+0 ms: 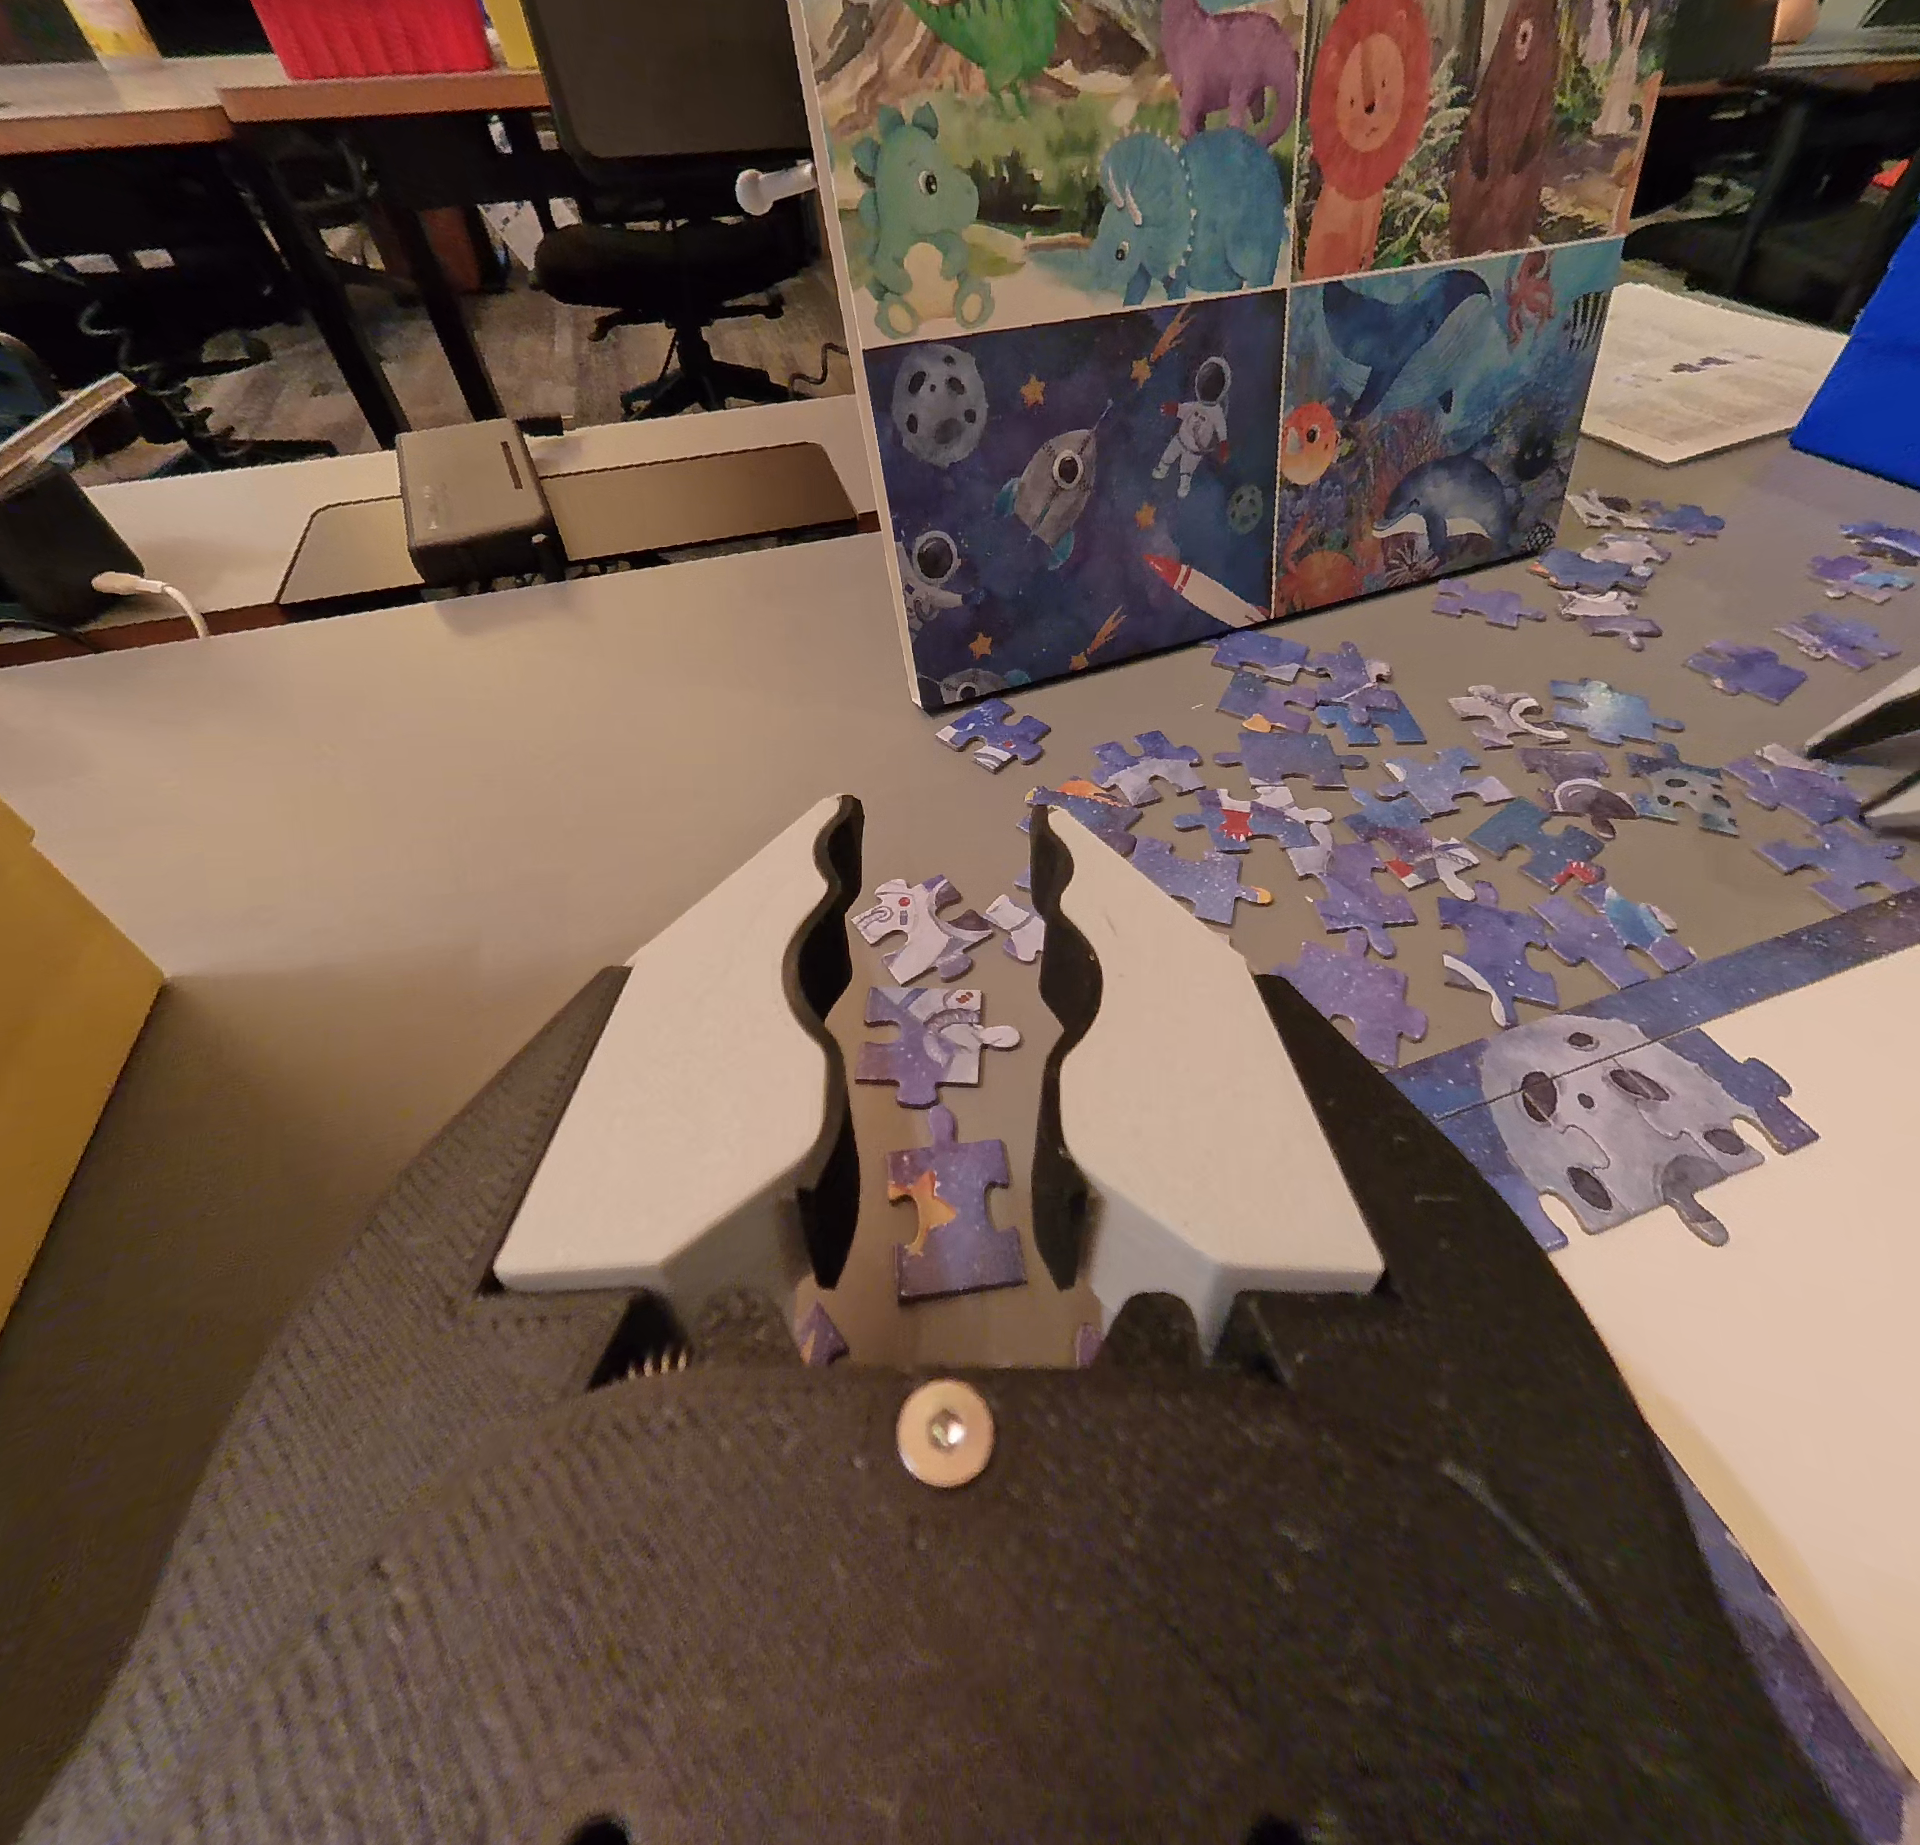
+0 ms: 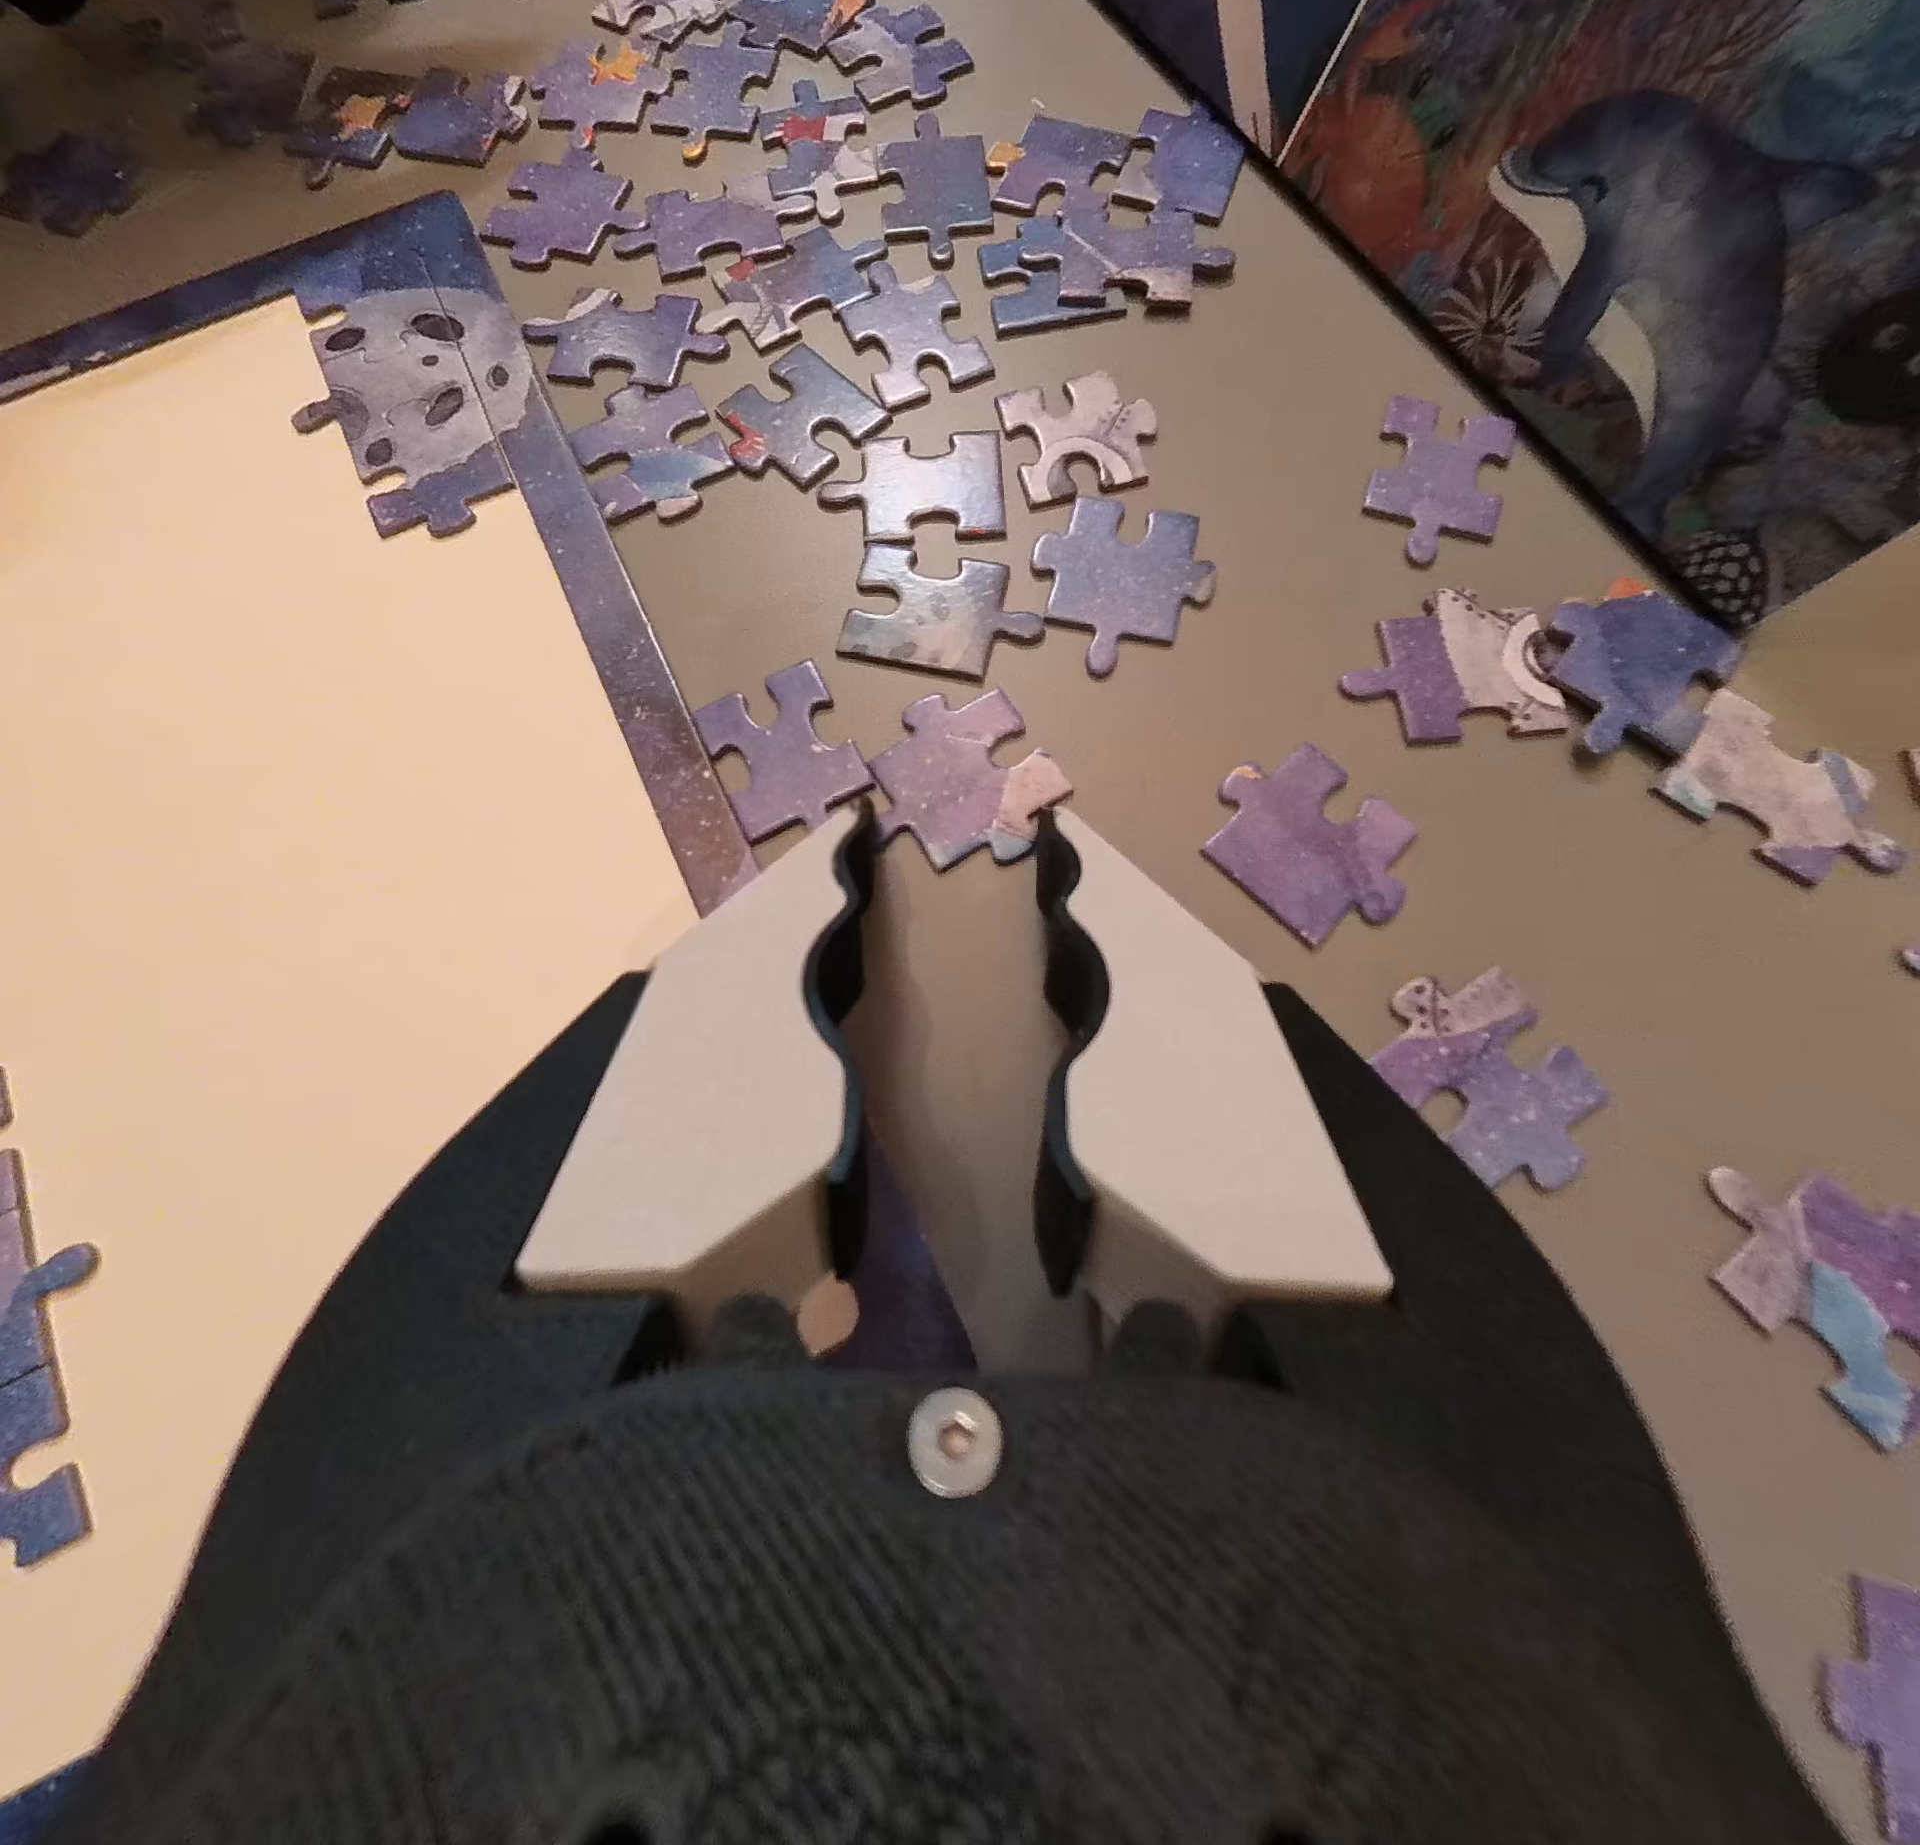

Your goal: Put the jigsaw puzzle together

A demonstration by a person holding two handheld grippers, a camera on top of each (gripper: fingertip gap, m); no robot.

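Left gripper [image 1: 945,819] above the grey desk [image 1: 520,756], jaws parted and bare — loose puzzle pieces [image 1: 940,1042] beneath. Right gripper [image 2: 954,821] likewise open, tips just beside a purple piece [image 2: 951,772] near the puzzle board [image 2: 312,704] — box [image 1: 1195,289] upright beyond.

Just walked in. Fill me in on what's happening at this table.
A person works a space-themed jigsaw with two handheld grippers. Loose purple pieces lie scattered on the grey table beside a puzzle board with a moon section already joined. The picture box stands upright behind. The left gripper hangs open above a few pieces, holding nothing. The right gripper is open too, its tips at a purple piece next to the board's edge.
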